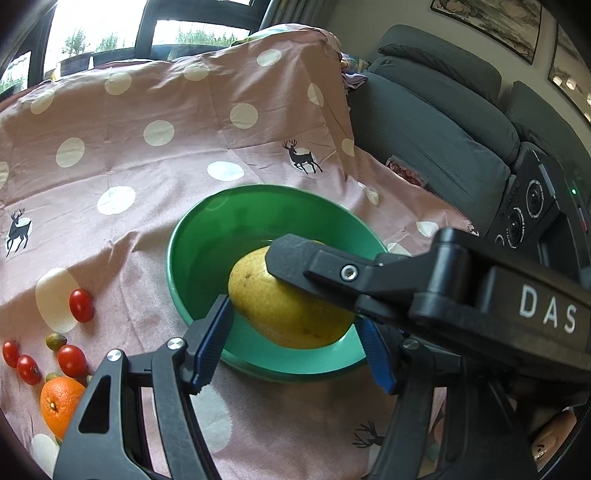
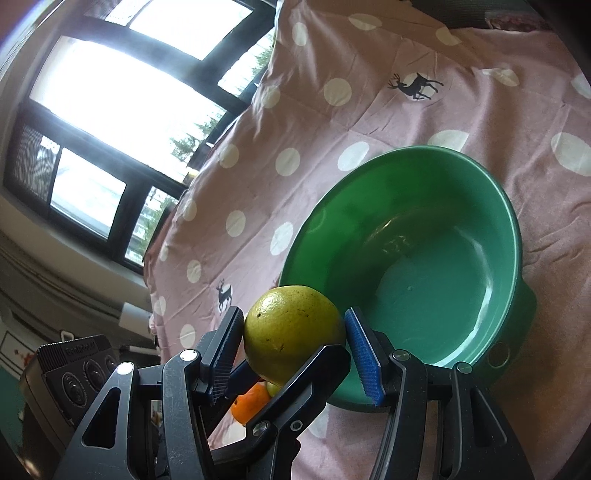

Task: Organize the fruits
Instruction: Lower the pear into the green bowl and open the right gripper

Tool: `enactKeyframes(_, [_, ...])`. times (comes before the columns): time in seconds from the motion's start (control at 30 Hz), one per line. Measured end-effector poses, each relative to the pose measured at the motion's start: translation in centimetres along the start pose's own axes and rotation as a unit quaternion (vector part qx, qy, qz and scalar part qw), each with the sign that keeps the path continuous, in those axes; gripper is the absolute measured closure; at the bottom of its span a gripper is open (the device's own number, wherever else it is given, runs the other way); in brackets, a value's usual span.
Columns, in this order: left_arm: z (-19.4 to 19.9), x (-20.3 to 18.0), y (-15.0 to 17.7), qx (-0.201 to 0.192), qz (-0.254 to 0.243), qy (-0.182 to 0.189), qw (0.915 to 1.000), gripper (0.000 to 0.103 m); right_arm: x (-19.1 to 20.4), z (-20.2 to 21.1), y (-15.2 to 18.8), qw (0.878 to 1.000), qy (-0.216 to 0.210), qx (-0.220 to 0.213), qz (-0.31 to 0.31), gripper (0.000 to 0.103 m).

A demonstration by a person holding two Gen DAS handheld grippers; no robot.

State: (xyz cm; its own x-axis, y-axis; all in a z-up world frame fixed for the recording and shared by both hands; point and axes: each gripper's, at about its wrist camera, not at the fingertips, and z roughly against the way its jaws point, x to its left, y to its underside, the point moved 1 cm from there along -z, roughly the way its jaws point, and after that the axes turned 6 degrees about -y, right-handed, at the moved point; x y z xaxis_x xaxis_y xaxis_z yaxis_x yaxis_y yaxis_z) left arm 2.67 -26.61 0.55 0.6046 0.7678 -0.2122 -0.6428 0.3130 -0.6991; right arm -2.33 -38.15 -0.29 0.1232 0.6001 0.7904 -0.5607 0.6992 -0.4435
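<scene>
I'm in a home living room: grey sofa (image 1: 436, 110) at 2 o'clock, framed pictures (image 1: 491, 22) above, windows (image 1: 96, 33) at 11.

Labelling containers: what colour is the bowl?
Green bowl, plain with no pattern; clearest in the right wrist view.
</scene>
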Motion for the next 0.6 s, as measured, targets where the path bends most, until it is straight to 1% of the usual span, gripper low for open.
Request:
enactKeyframes(0.2, [-0.7, -0.9, -0.2, 0.005, -0.01, 0.008, 0.9999, 0.036, -1.0, 0.7, -0.4, 1.0, 0.001, -0.01, -0.013, 0.043])
enactKeyframes(0.37, [-1.4, -1.2, -0.4, 0.016, -0.007, 0.017, 0.9997, 0.036, -1.5, 1.3, -0.5, 0.999, 0.012, -0.023, -0.023, 0.043])
enactKeyframes(0.47, [-1.8, -1.3, -0.4, 0.02, -0.005, 0.021, 0.9996, 0.036, -1.6, 1.5, -0.6, 0.999, 0.028, -0.031, -0.022, 0.044])
enactKeyframes(0.6, [-2.1, -1.5, -0.4, 0.023, -0.008, 0.025, 0.9994, 0.036, -1.9, 1.6, -0.6, 0.999, 0.03, -0.034, -0.028, 0.044])
